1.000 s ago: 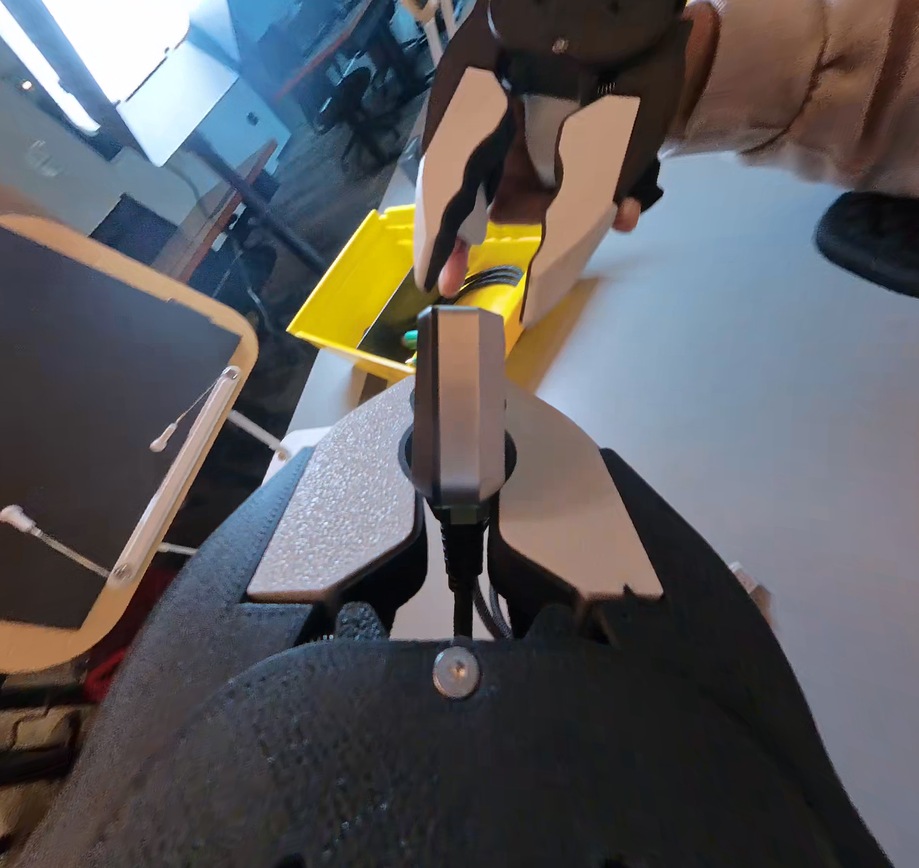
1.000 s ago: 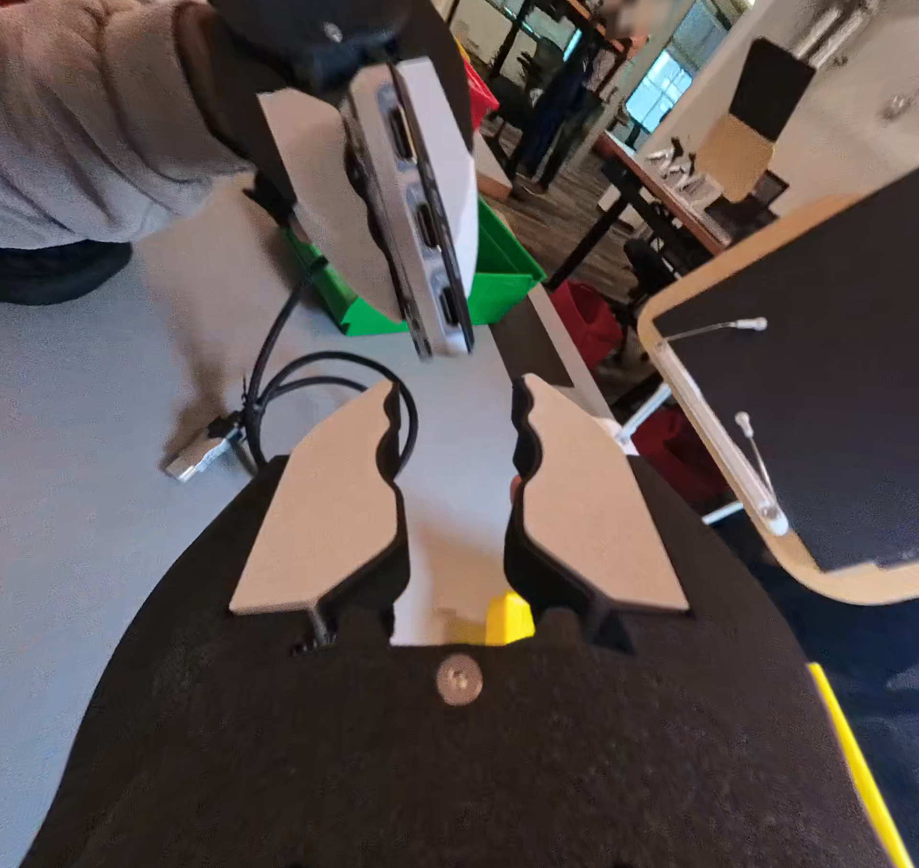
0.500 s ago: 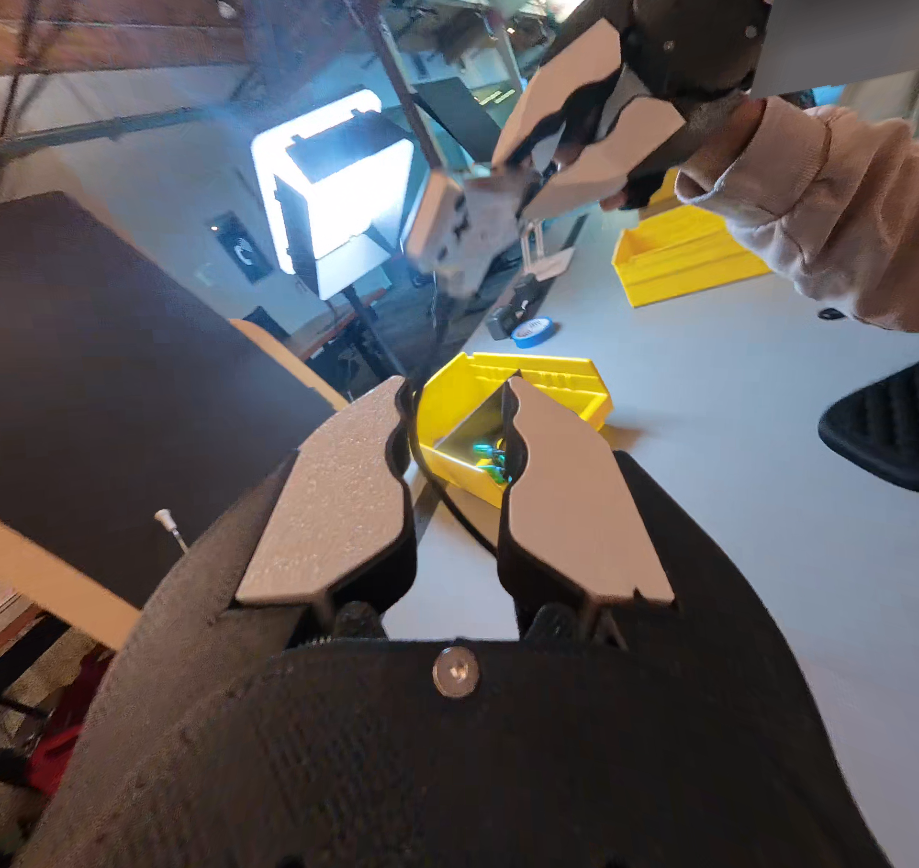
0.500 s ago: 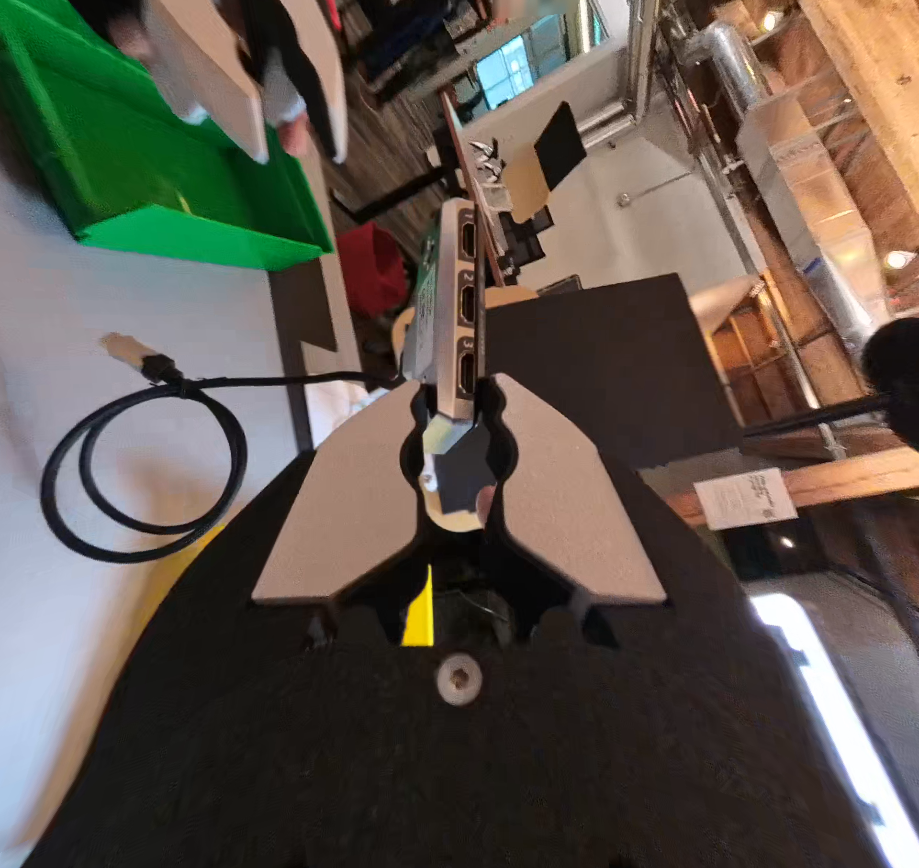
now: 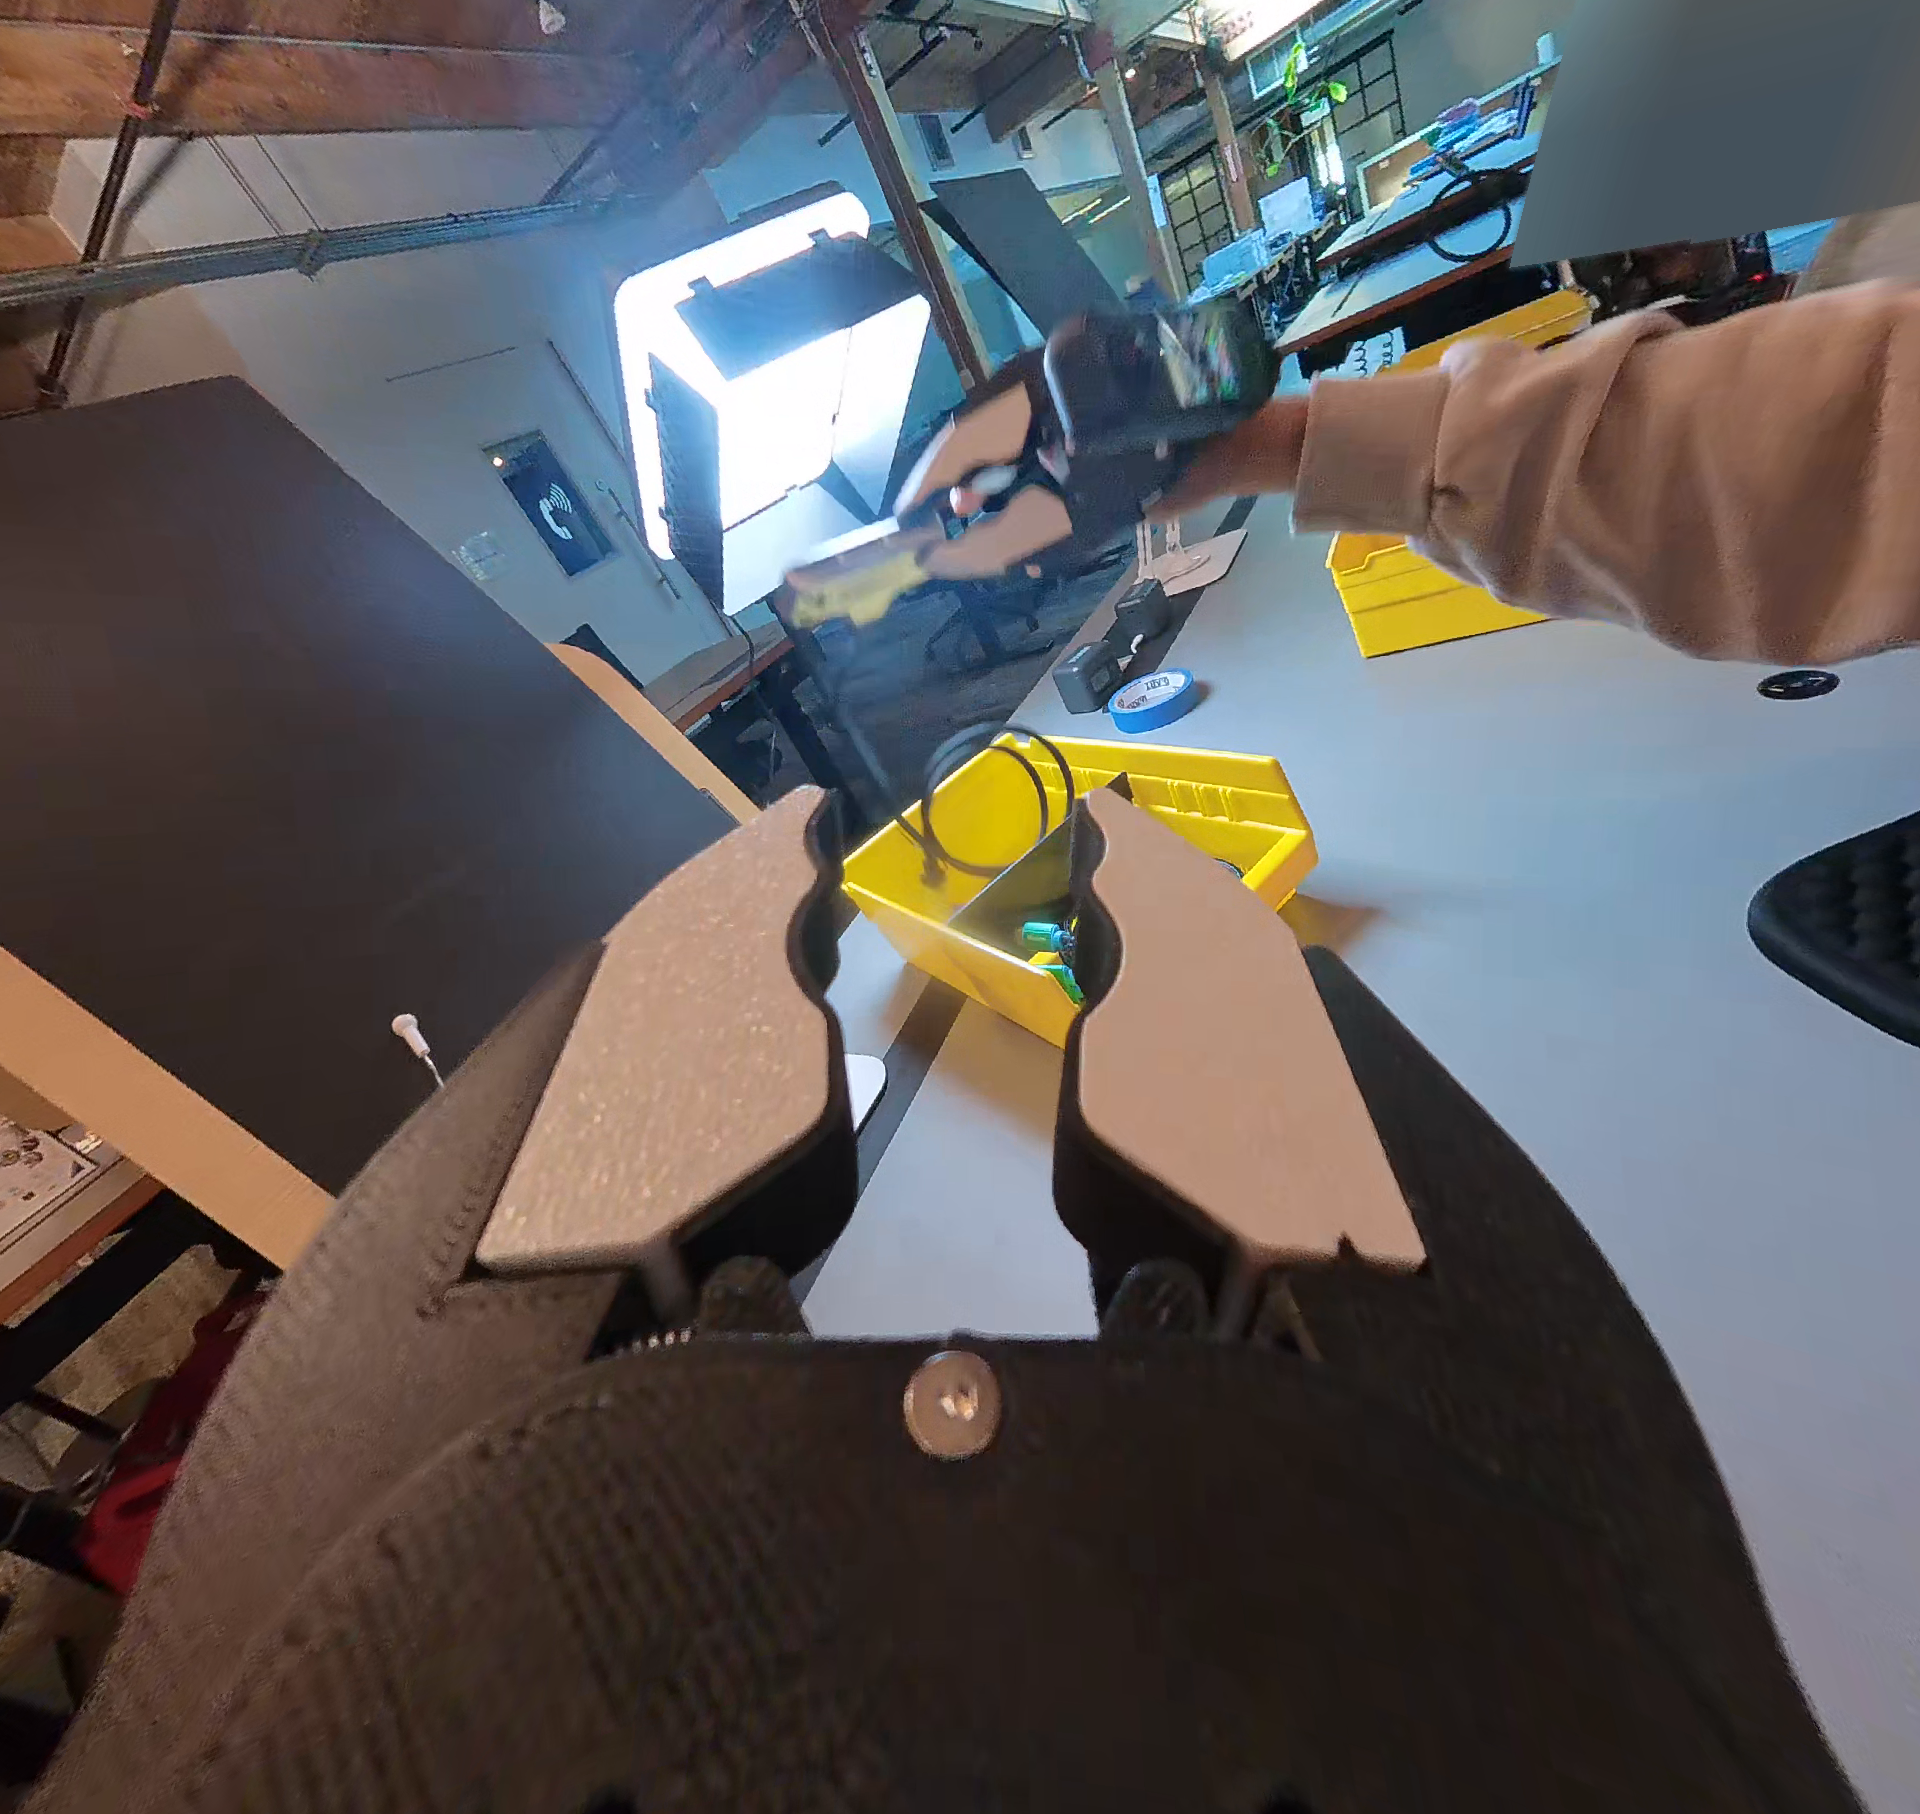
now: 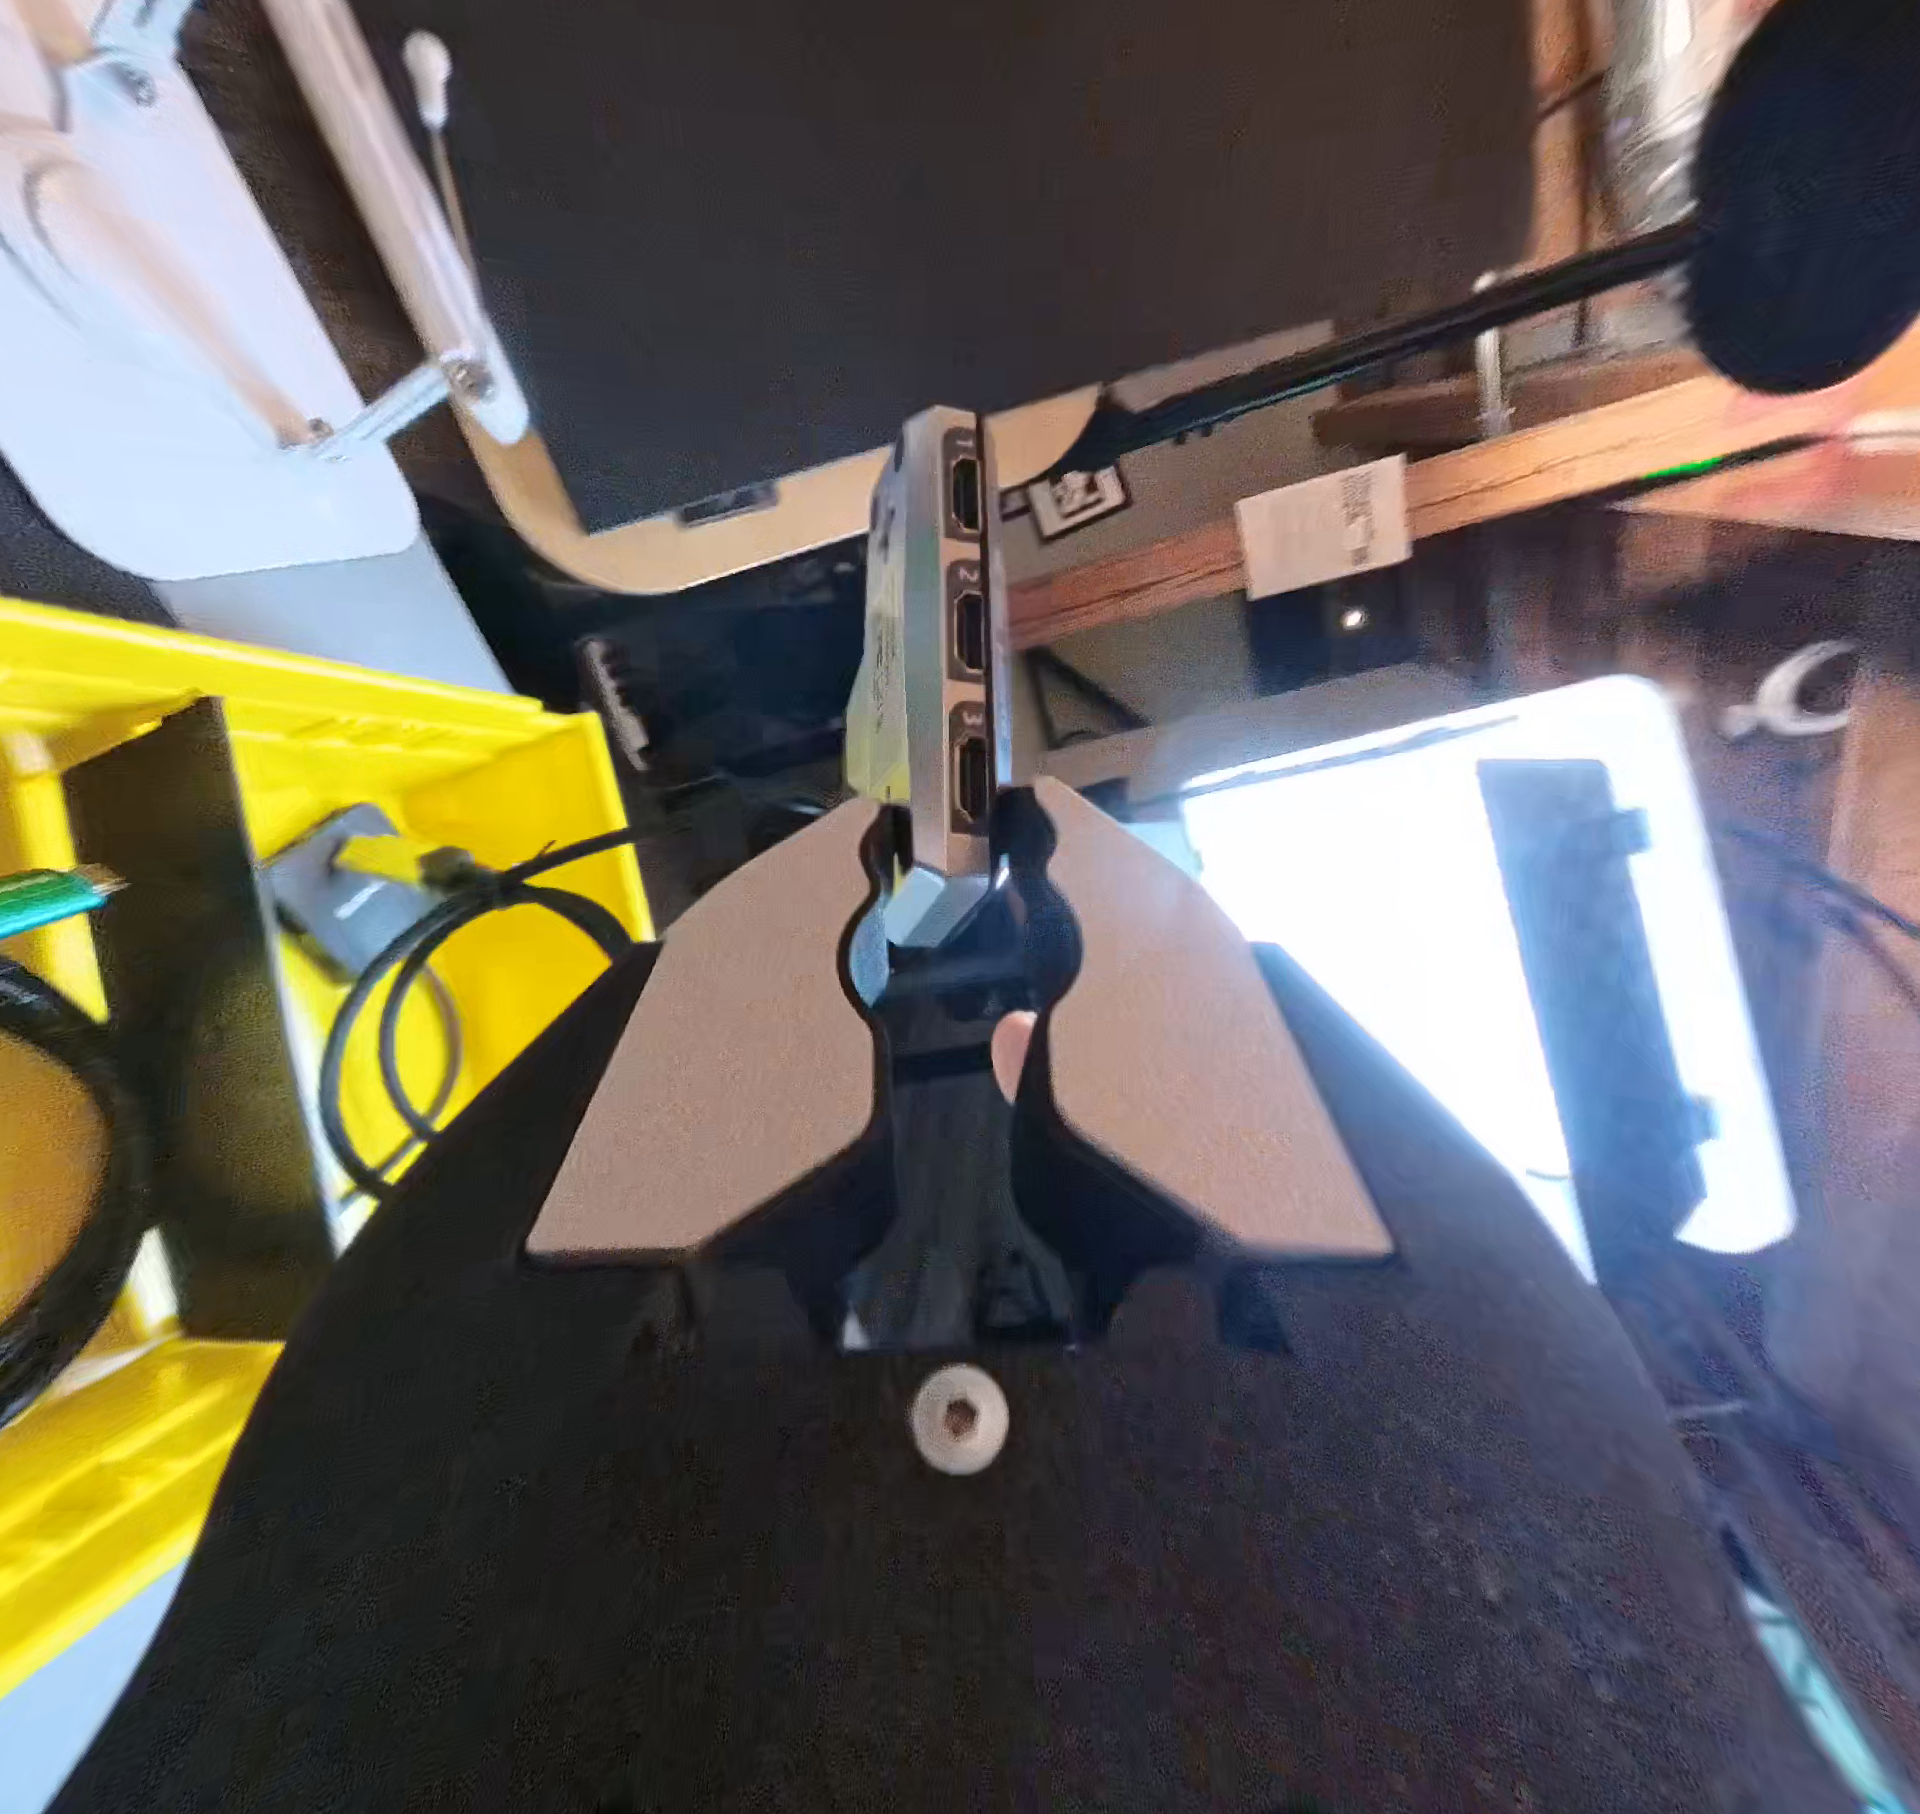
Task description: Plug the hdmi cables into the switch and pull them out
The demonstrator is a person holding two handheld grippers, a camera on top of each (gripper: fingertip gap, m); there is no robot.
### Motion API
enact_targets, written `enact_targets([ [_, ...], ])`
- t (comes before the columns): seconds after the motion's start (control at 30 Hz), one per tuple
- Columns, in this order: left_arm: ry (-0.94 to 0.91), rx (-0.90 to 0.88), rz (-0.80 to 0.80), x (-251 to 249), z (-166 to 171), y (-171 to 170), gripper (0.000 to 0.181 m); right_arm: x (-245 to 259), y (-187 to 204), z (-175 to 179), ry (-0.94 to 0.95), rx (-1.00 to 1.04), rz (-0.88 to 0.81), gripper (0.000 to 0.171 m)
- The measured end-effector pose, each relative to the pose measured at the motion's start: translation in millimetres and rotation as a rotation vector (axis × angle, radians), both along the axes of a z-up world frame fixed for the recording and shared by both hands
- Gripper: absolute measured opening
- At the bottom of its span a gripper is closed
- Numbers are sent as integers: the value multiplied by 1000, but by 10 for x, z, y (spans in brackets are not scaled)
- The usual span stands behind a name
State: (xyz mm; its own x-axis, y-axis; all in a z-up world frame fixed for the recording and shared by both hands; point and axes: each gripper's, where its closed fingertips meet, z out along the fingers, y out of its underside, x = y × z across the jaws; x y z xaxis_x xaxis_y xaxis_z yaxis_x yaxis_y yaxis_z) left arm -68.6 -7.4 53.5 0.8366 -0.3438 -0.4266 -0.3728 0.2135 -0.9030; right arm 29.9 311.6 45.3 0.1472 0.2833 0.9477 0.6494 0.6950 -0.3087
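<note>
My right gripper [image 6: 951,834] is squeezed tight on the grey switch [image 6: 935,621]. The switch sticks up out of its fingers, and I see three ports in a row on its thin edge. It is up in the air, above the yellow bin [image 5: 1195,808] on the grey table [image 5: 1558,1037]. A thin black cable [image 6: 416,1026] hangs in a loop over the bin. My left gripper [image 5: 951,819] is wide apart and holds nothing.

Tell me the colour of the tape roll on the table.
Blue tape roll; it shows best in the left wrist view.
</note>
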Motion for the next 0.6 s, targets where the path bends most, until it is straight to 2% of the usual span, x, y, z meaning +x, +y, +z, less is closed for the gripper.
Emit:
enact_targets([
  [0.1,-12,-3,6,-39,-1,8,43,53,324,-599,-6,-177,-58,19],
  [0.2,-26,-11,17,-83,-24,51,42,95,603,-1018,67,-412,-105,19],
  [0.3,-25,-32,32,-111,-88,116,41,127,869,-1485,42,-599,-185,19],
  [0.43,2,-64,54,-147,-182,168,41,325,1005,-2143,-250,-693,-317,22],
  [0.5,11,-101,66,-195,-247,181,44,389,1061,-2188,-276,-685,-334,23],
  [0.6,26,-167,98,-305,-365,193,48,337,964,-1949,-139,-760,-234,40],
])
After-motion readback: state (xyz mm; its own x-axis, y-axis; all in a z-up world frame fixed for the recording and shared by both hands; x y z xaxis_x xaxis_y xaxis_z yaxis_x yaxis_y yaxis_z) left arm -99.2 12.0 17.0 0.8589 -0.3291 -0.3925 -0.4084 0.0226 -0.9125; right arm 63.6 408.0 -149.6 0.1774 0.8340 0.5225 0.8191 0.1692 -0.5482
